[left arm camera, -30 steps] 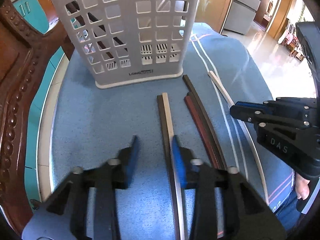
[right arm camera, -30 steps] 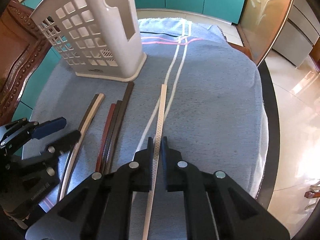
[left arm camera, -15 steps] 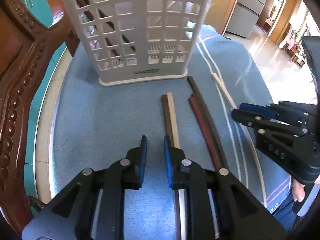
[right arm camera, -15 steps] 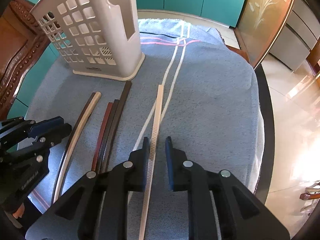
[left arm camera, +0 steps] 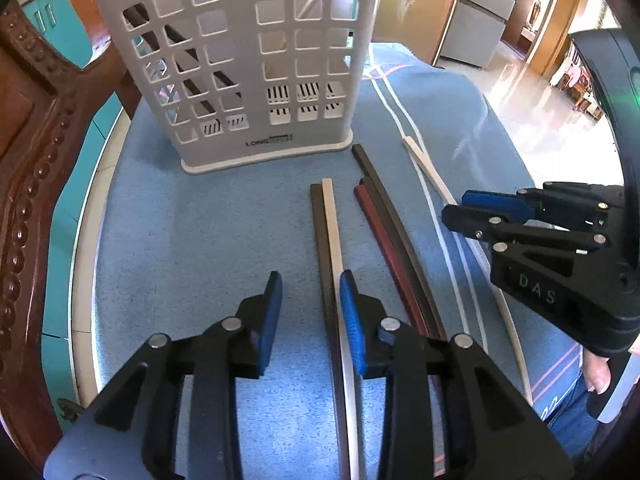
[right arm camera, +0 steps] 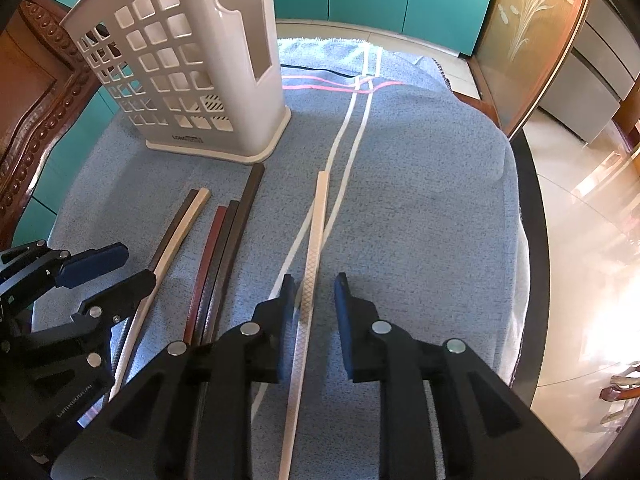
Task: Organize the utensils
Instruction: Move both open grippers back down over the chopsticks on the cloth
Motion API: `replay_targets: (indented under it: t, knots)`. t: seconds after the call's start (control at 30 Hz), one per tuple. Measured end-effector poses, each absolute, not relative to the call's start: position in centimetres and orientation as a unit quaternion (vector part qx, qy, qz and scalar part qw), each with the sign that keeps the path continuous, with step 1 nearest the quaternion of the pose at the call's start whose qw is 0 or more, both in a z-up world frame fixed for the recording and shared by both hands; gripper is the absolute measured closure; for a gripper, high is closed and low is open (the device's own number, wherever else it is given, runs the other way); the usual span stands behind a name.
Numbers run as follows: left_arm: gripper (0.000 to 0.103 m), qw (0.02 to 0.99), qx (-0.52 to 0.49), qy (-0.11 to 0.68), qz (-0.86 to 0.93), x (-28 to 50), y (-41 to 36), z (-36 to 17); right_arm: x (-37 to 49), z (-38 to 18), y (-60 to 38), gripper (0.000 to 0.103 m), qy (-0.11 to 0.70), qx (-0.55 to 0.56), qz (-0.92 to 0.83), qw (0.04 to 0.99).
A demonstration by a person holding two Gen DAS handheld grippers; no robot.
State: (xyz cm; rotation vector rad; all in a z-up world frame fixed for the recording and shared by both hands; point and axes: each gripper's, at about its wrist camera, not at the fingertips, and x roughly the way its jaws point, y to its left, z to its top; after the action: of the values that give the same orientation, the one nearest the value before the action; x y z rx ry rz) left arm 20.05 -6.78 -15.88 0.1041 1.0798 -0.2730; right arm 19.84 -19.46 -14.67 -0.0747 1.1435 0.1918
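Note:
Several chopsticks lie on a blue cloth in front of a white slotted utensil holder, which also shows in the right wrist view. A dark and a cream chopstick pair runs between the fingers of my left gripper, which is open above them. Red and dark chopsticks lie to its right. My right gripper is open over a single cream chopstick. Dark sticks stand inside the holder.
A carved wooden chair back stands at the left. The round table's dark rim curves along the right, with shiny floor beyond. The cloth has white stripes running toward the far edge.
My left gripper closed halfway, then opened again around the dark and cream pair. My right gripper went from pinching the cream chopstick to open, and the stick lies on the cloth.

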Motion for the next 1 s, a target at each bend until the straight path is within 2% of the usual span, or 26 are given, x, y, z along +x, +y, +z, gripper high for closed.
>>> replay_targets:
  t: [0.13,0.27,0.43,0.67,1.0]
  knots:
    - [0.057,0.848,0.05,0.515,-0.117,20.3,-6.8,-16.1,20.0,-14.6,-19.6,0.082,0.54,-0.034,0.089,0.836]
    - [0.06,0.849,0.052,0.514,-0.113,20.2,-6.7,-16.1,20.2,-14.6,-19.8,0.082,0.54,-0.033,0.087,0.836]
    - [0.07,0.845,0.047,0.524,-0.093,20.6,-5.2,-16.3,20.4,-14.7,-20.0,0.082,0.54,-0.03,0.085,0.837]
    - [0.07,0.844,-0.008,0.524,-0.115,20.9,-3.5,-16.0,20.7,-14.5,-20.5,0.082,0.54,-0.022,0.084,0.837]
    - [0.07,0.848,0.026,0.516,-0.121,20.6,-5.7,-15.9,20.8,-14.6,-20.5,0.081,0.54,-0.023,0.085,0.837]
